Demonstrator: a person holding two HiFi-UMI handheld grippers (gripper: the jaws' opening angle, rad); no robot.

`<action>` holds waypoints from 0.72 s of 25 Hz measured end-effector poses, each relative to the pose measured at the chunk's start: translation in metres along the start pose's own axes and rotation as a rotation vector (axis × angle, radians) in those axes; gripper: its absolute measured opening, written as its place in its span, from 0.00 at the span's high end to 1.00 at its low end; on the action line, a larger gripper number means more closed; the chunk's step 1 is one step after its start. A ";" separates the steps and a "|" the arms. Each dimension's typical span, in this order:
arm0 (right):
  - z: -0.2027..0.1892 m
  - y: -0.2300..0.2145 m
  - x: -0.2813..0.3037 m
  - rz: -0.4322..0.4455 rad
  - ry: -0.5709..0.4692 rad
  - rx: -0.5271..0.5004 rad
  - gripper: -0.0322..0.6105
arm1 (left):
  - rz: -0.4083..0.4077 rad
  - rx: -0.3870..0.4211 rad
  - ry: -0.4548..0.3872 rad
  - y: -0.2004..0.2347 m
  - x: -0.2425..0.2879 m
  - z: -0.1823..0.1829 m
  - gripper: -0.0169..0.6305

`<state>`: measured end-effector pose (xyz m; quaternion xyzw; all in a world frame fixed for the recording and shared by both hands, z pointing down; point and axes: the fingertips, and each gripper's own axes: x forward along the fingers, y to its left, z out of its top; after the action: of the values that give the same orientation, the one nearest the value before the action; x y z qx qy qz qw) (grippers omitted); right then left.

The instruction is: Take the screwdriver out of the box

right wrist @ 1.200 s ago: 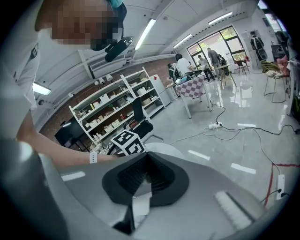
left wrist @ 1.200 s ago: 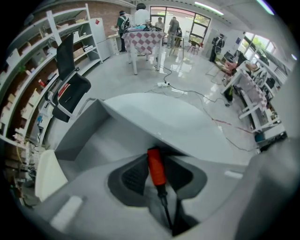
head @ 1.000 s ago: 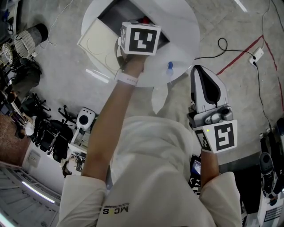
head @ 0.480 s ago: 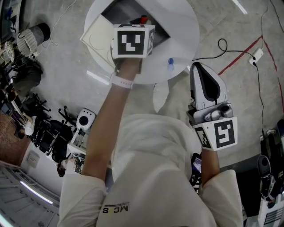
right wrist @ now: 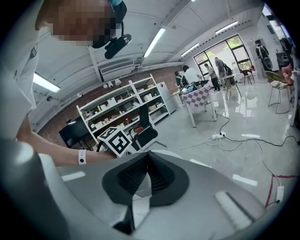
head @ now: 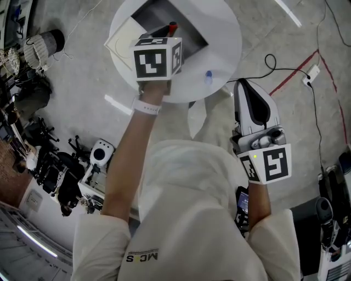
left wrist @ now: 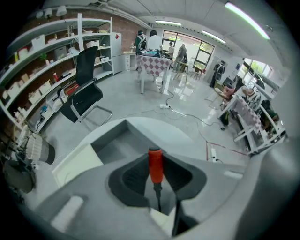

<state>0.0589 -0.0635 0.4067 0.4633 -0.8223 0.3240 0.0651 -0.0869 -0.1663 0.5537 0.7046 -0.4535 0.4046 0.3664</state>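
Observation:
A screwdriver (left wrist: 155, 165) with a red handle and thin dark shaft stands upright between the pads of my left gripper (left wrist: 157, 177). The jaws are closing and press on it. In the head view the left gripper (head: 163, 33) hangs above the open grey box (head: 164, 12) on the round white table (head: 222, 38), the red handle (head: 172, 26) poking out past the marker cube. The box interior (left wrist: 115, 145) lies below and behind the tool. My right gripper (head: 242, 86) is held near the person's body, off the table, jaws together with nothing in them (right wrist: 147, 157).
The box's cream lid (head: 122, 45) lies open on the table's left part. A small blue object (head: 208, 77) sits near the table's front edge. A cable and power strip (head: 308, 72) cross the floor at right. Equipment (head: 60, 175) crowds the floor at left.
My left gripper has risen over the box with the screwdriver in it, so the red handle shows clear of the box. The right gripper has lifted a little.

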 end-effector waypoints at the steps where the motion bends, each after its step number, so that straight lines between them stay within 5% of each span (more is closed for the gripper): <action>1: 0.002 0.003 -0.003 0.001 -0.003 -0.005 0.95 | 0.001 -0.002 -0.011 0.000 -0.006 0.001 0.84; 18: 0.034 0.043 -0.055 0.016 -0.055 -0.081 0.95 | 0.007 -0.074 -0.250 -0.021 -0.106 0.015 0.84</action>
<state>0.0616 -0.0289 0.3372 0.4624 -0.8398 0.2783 0.0586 -0.0914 -0.1372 0.4491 0.7340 -0.5126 0.2978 0.3313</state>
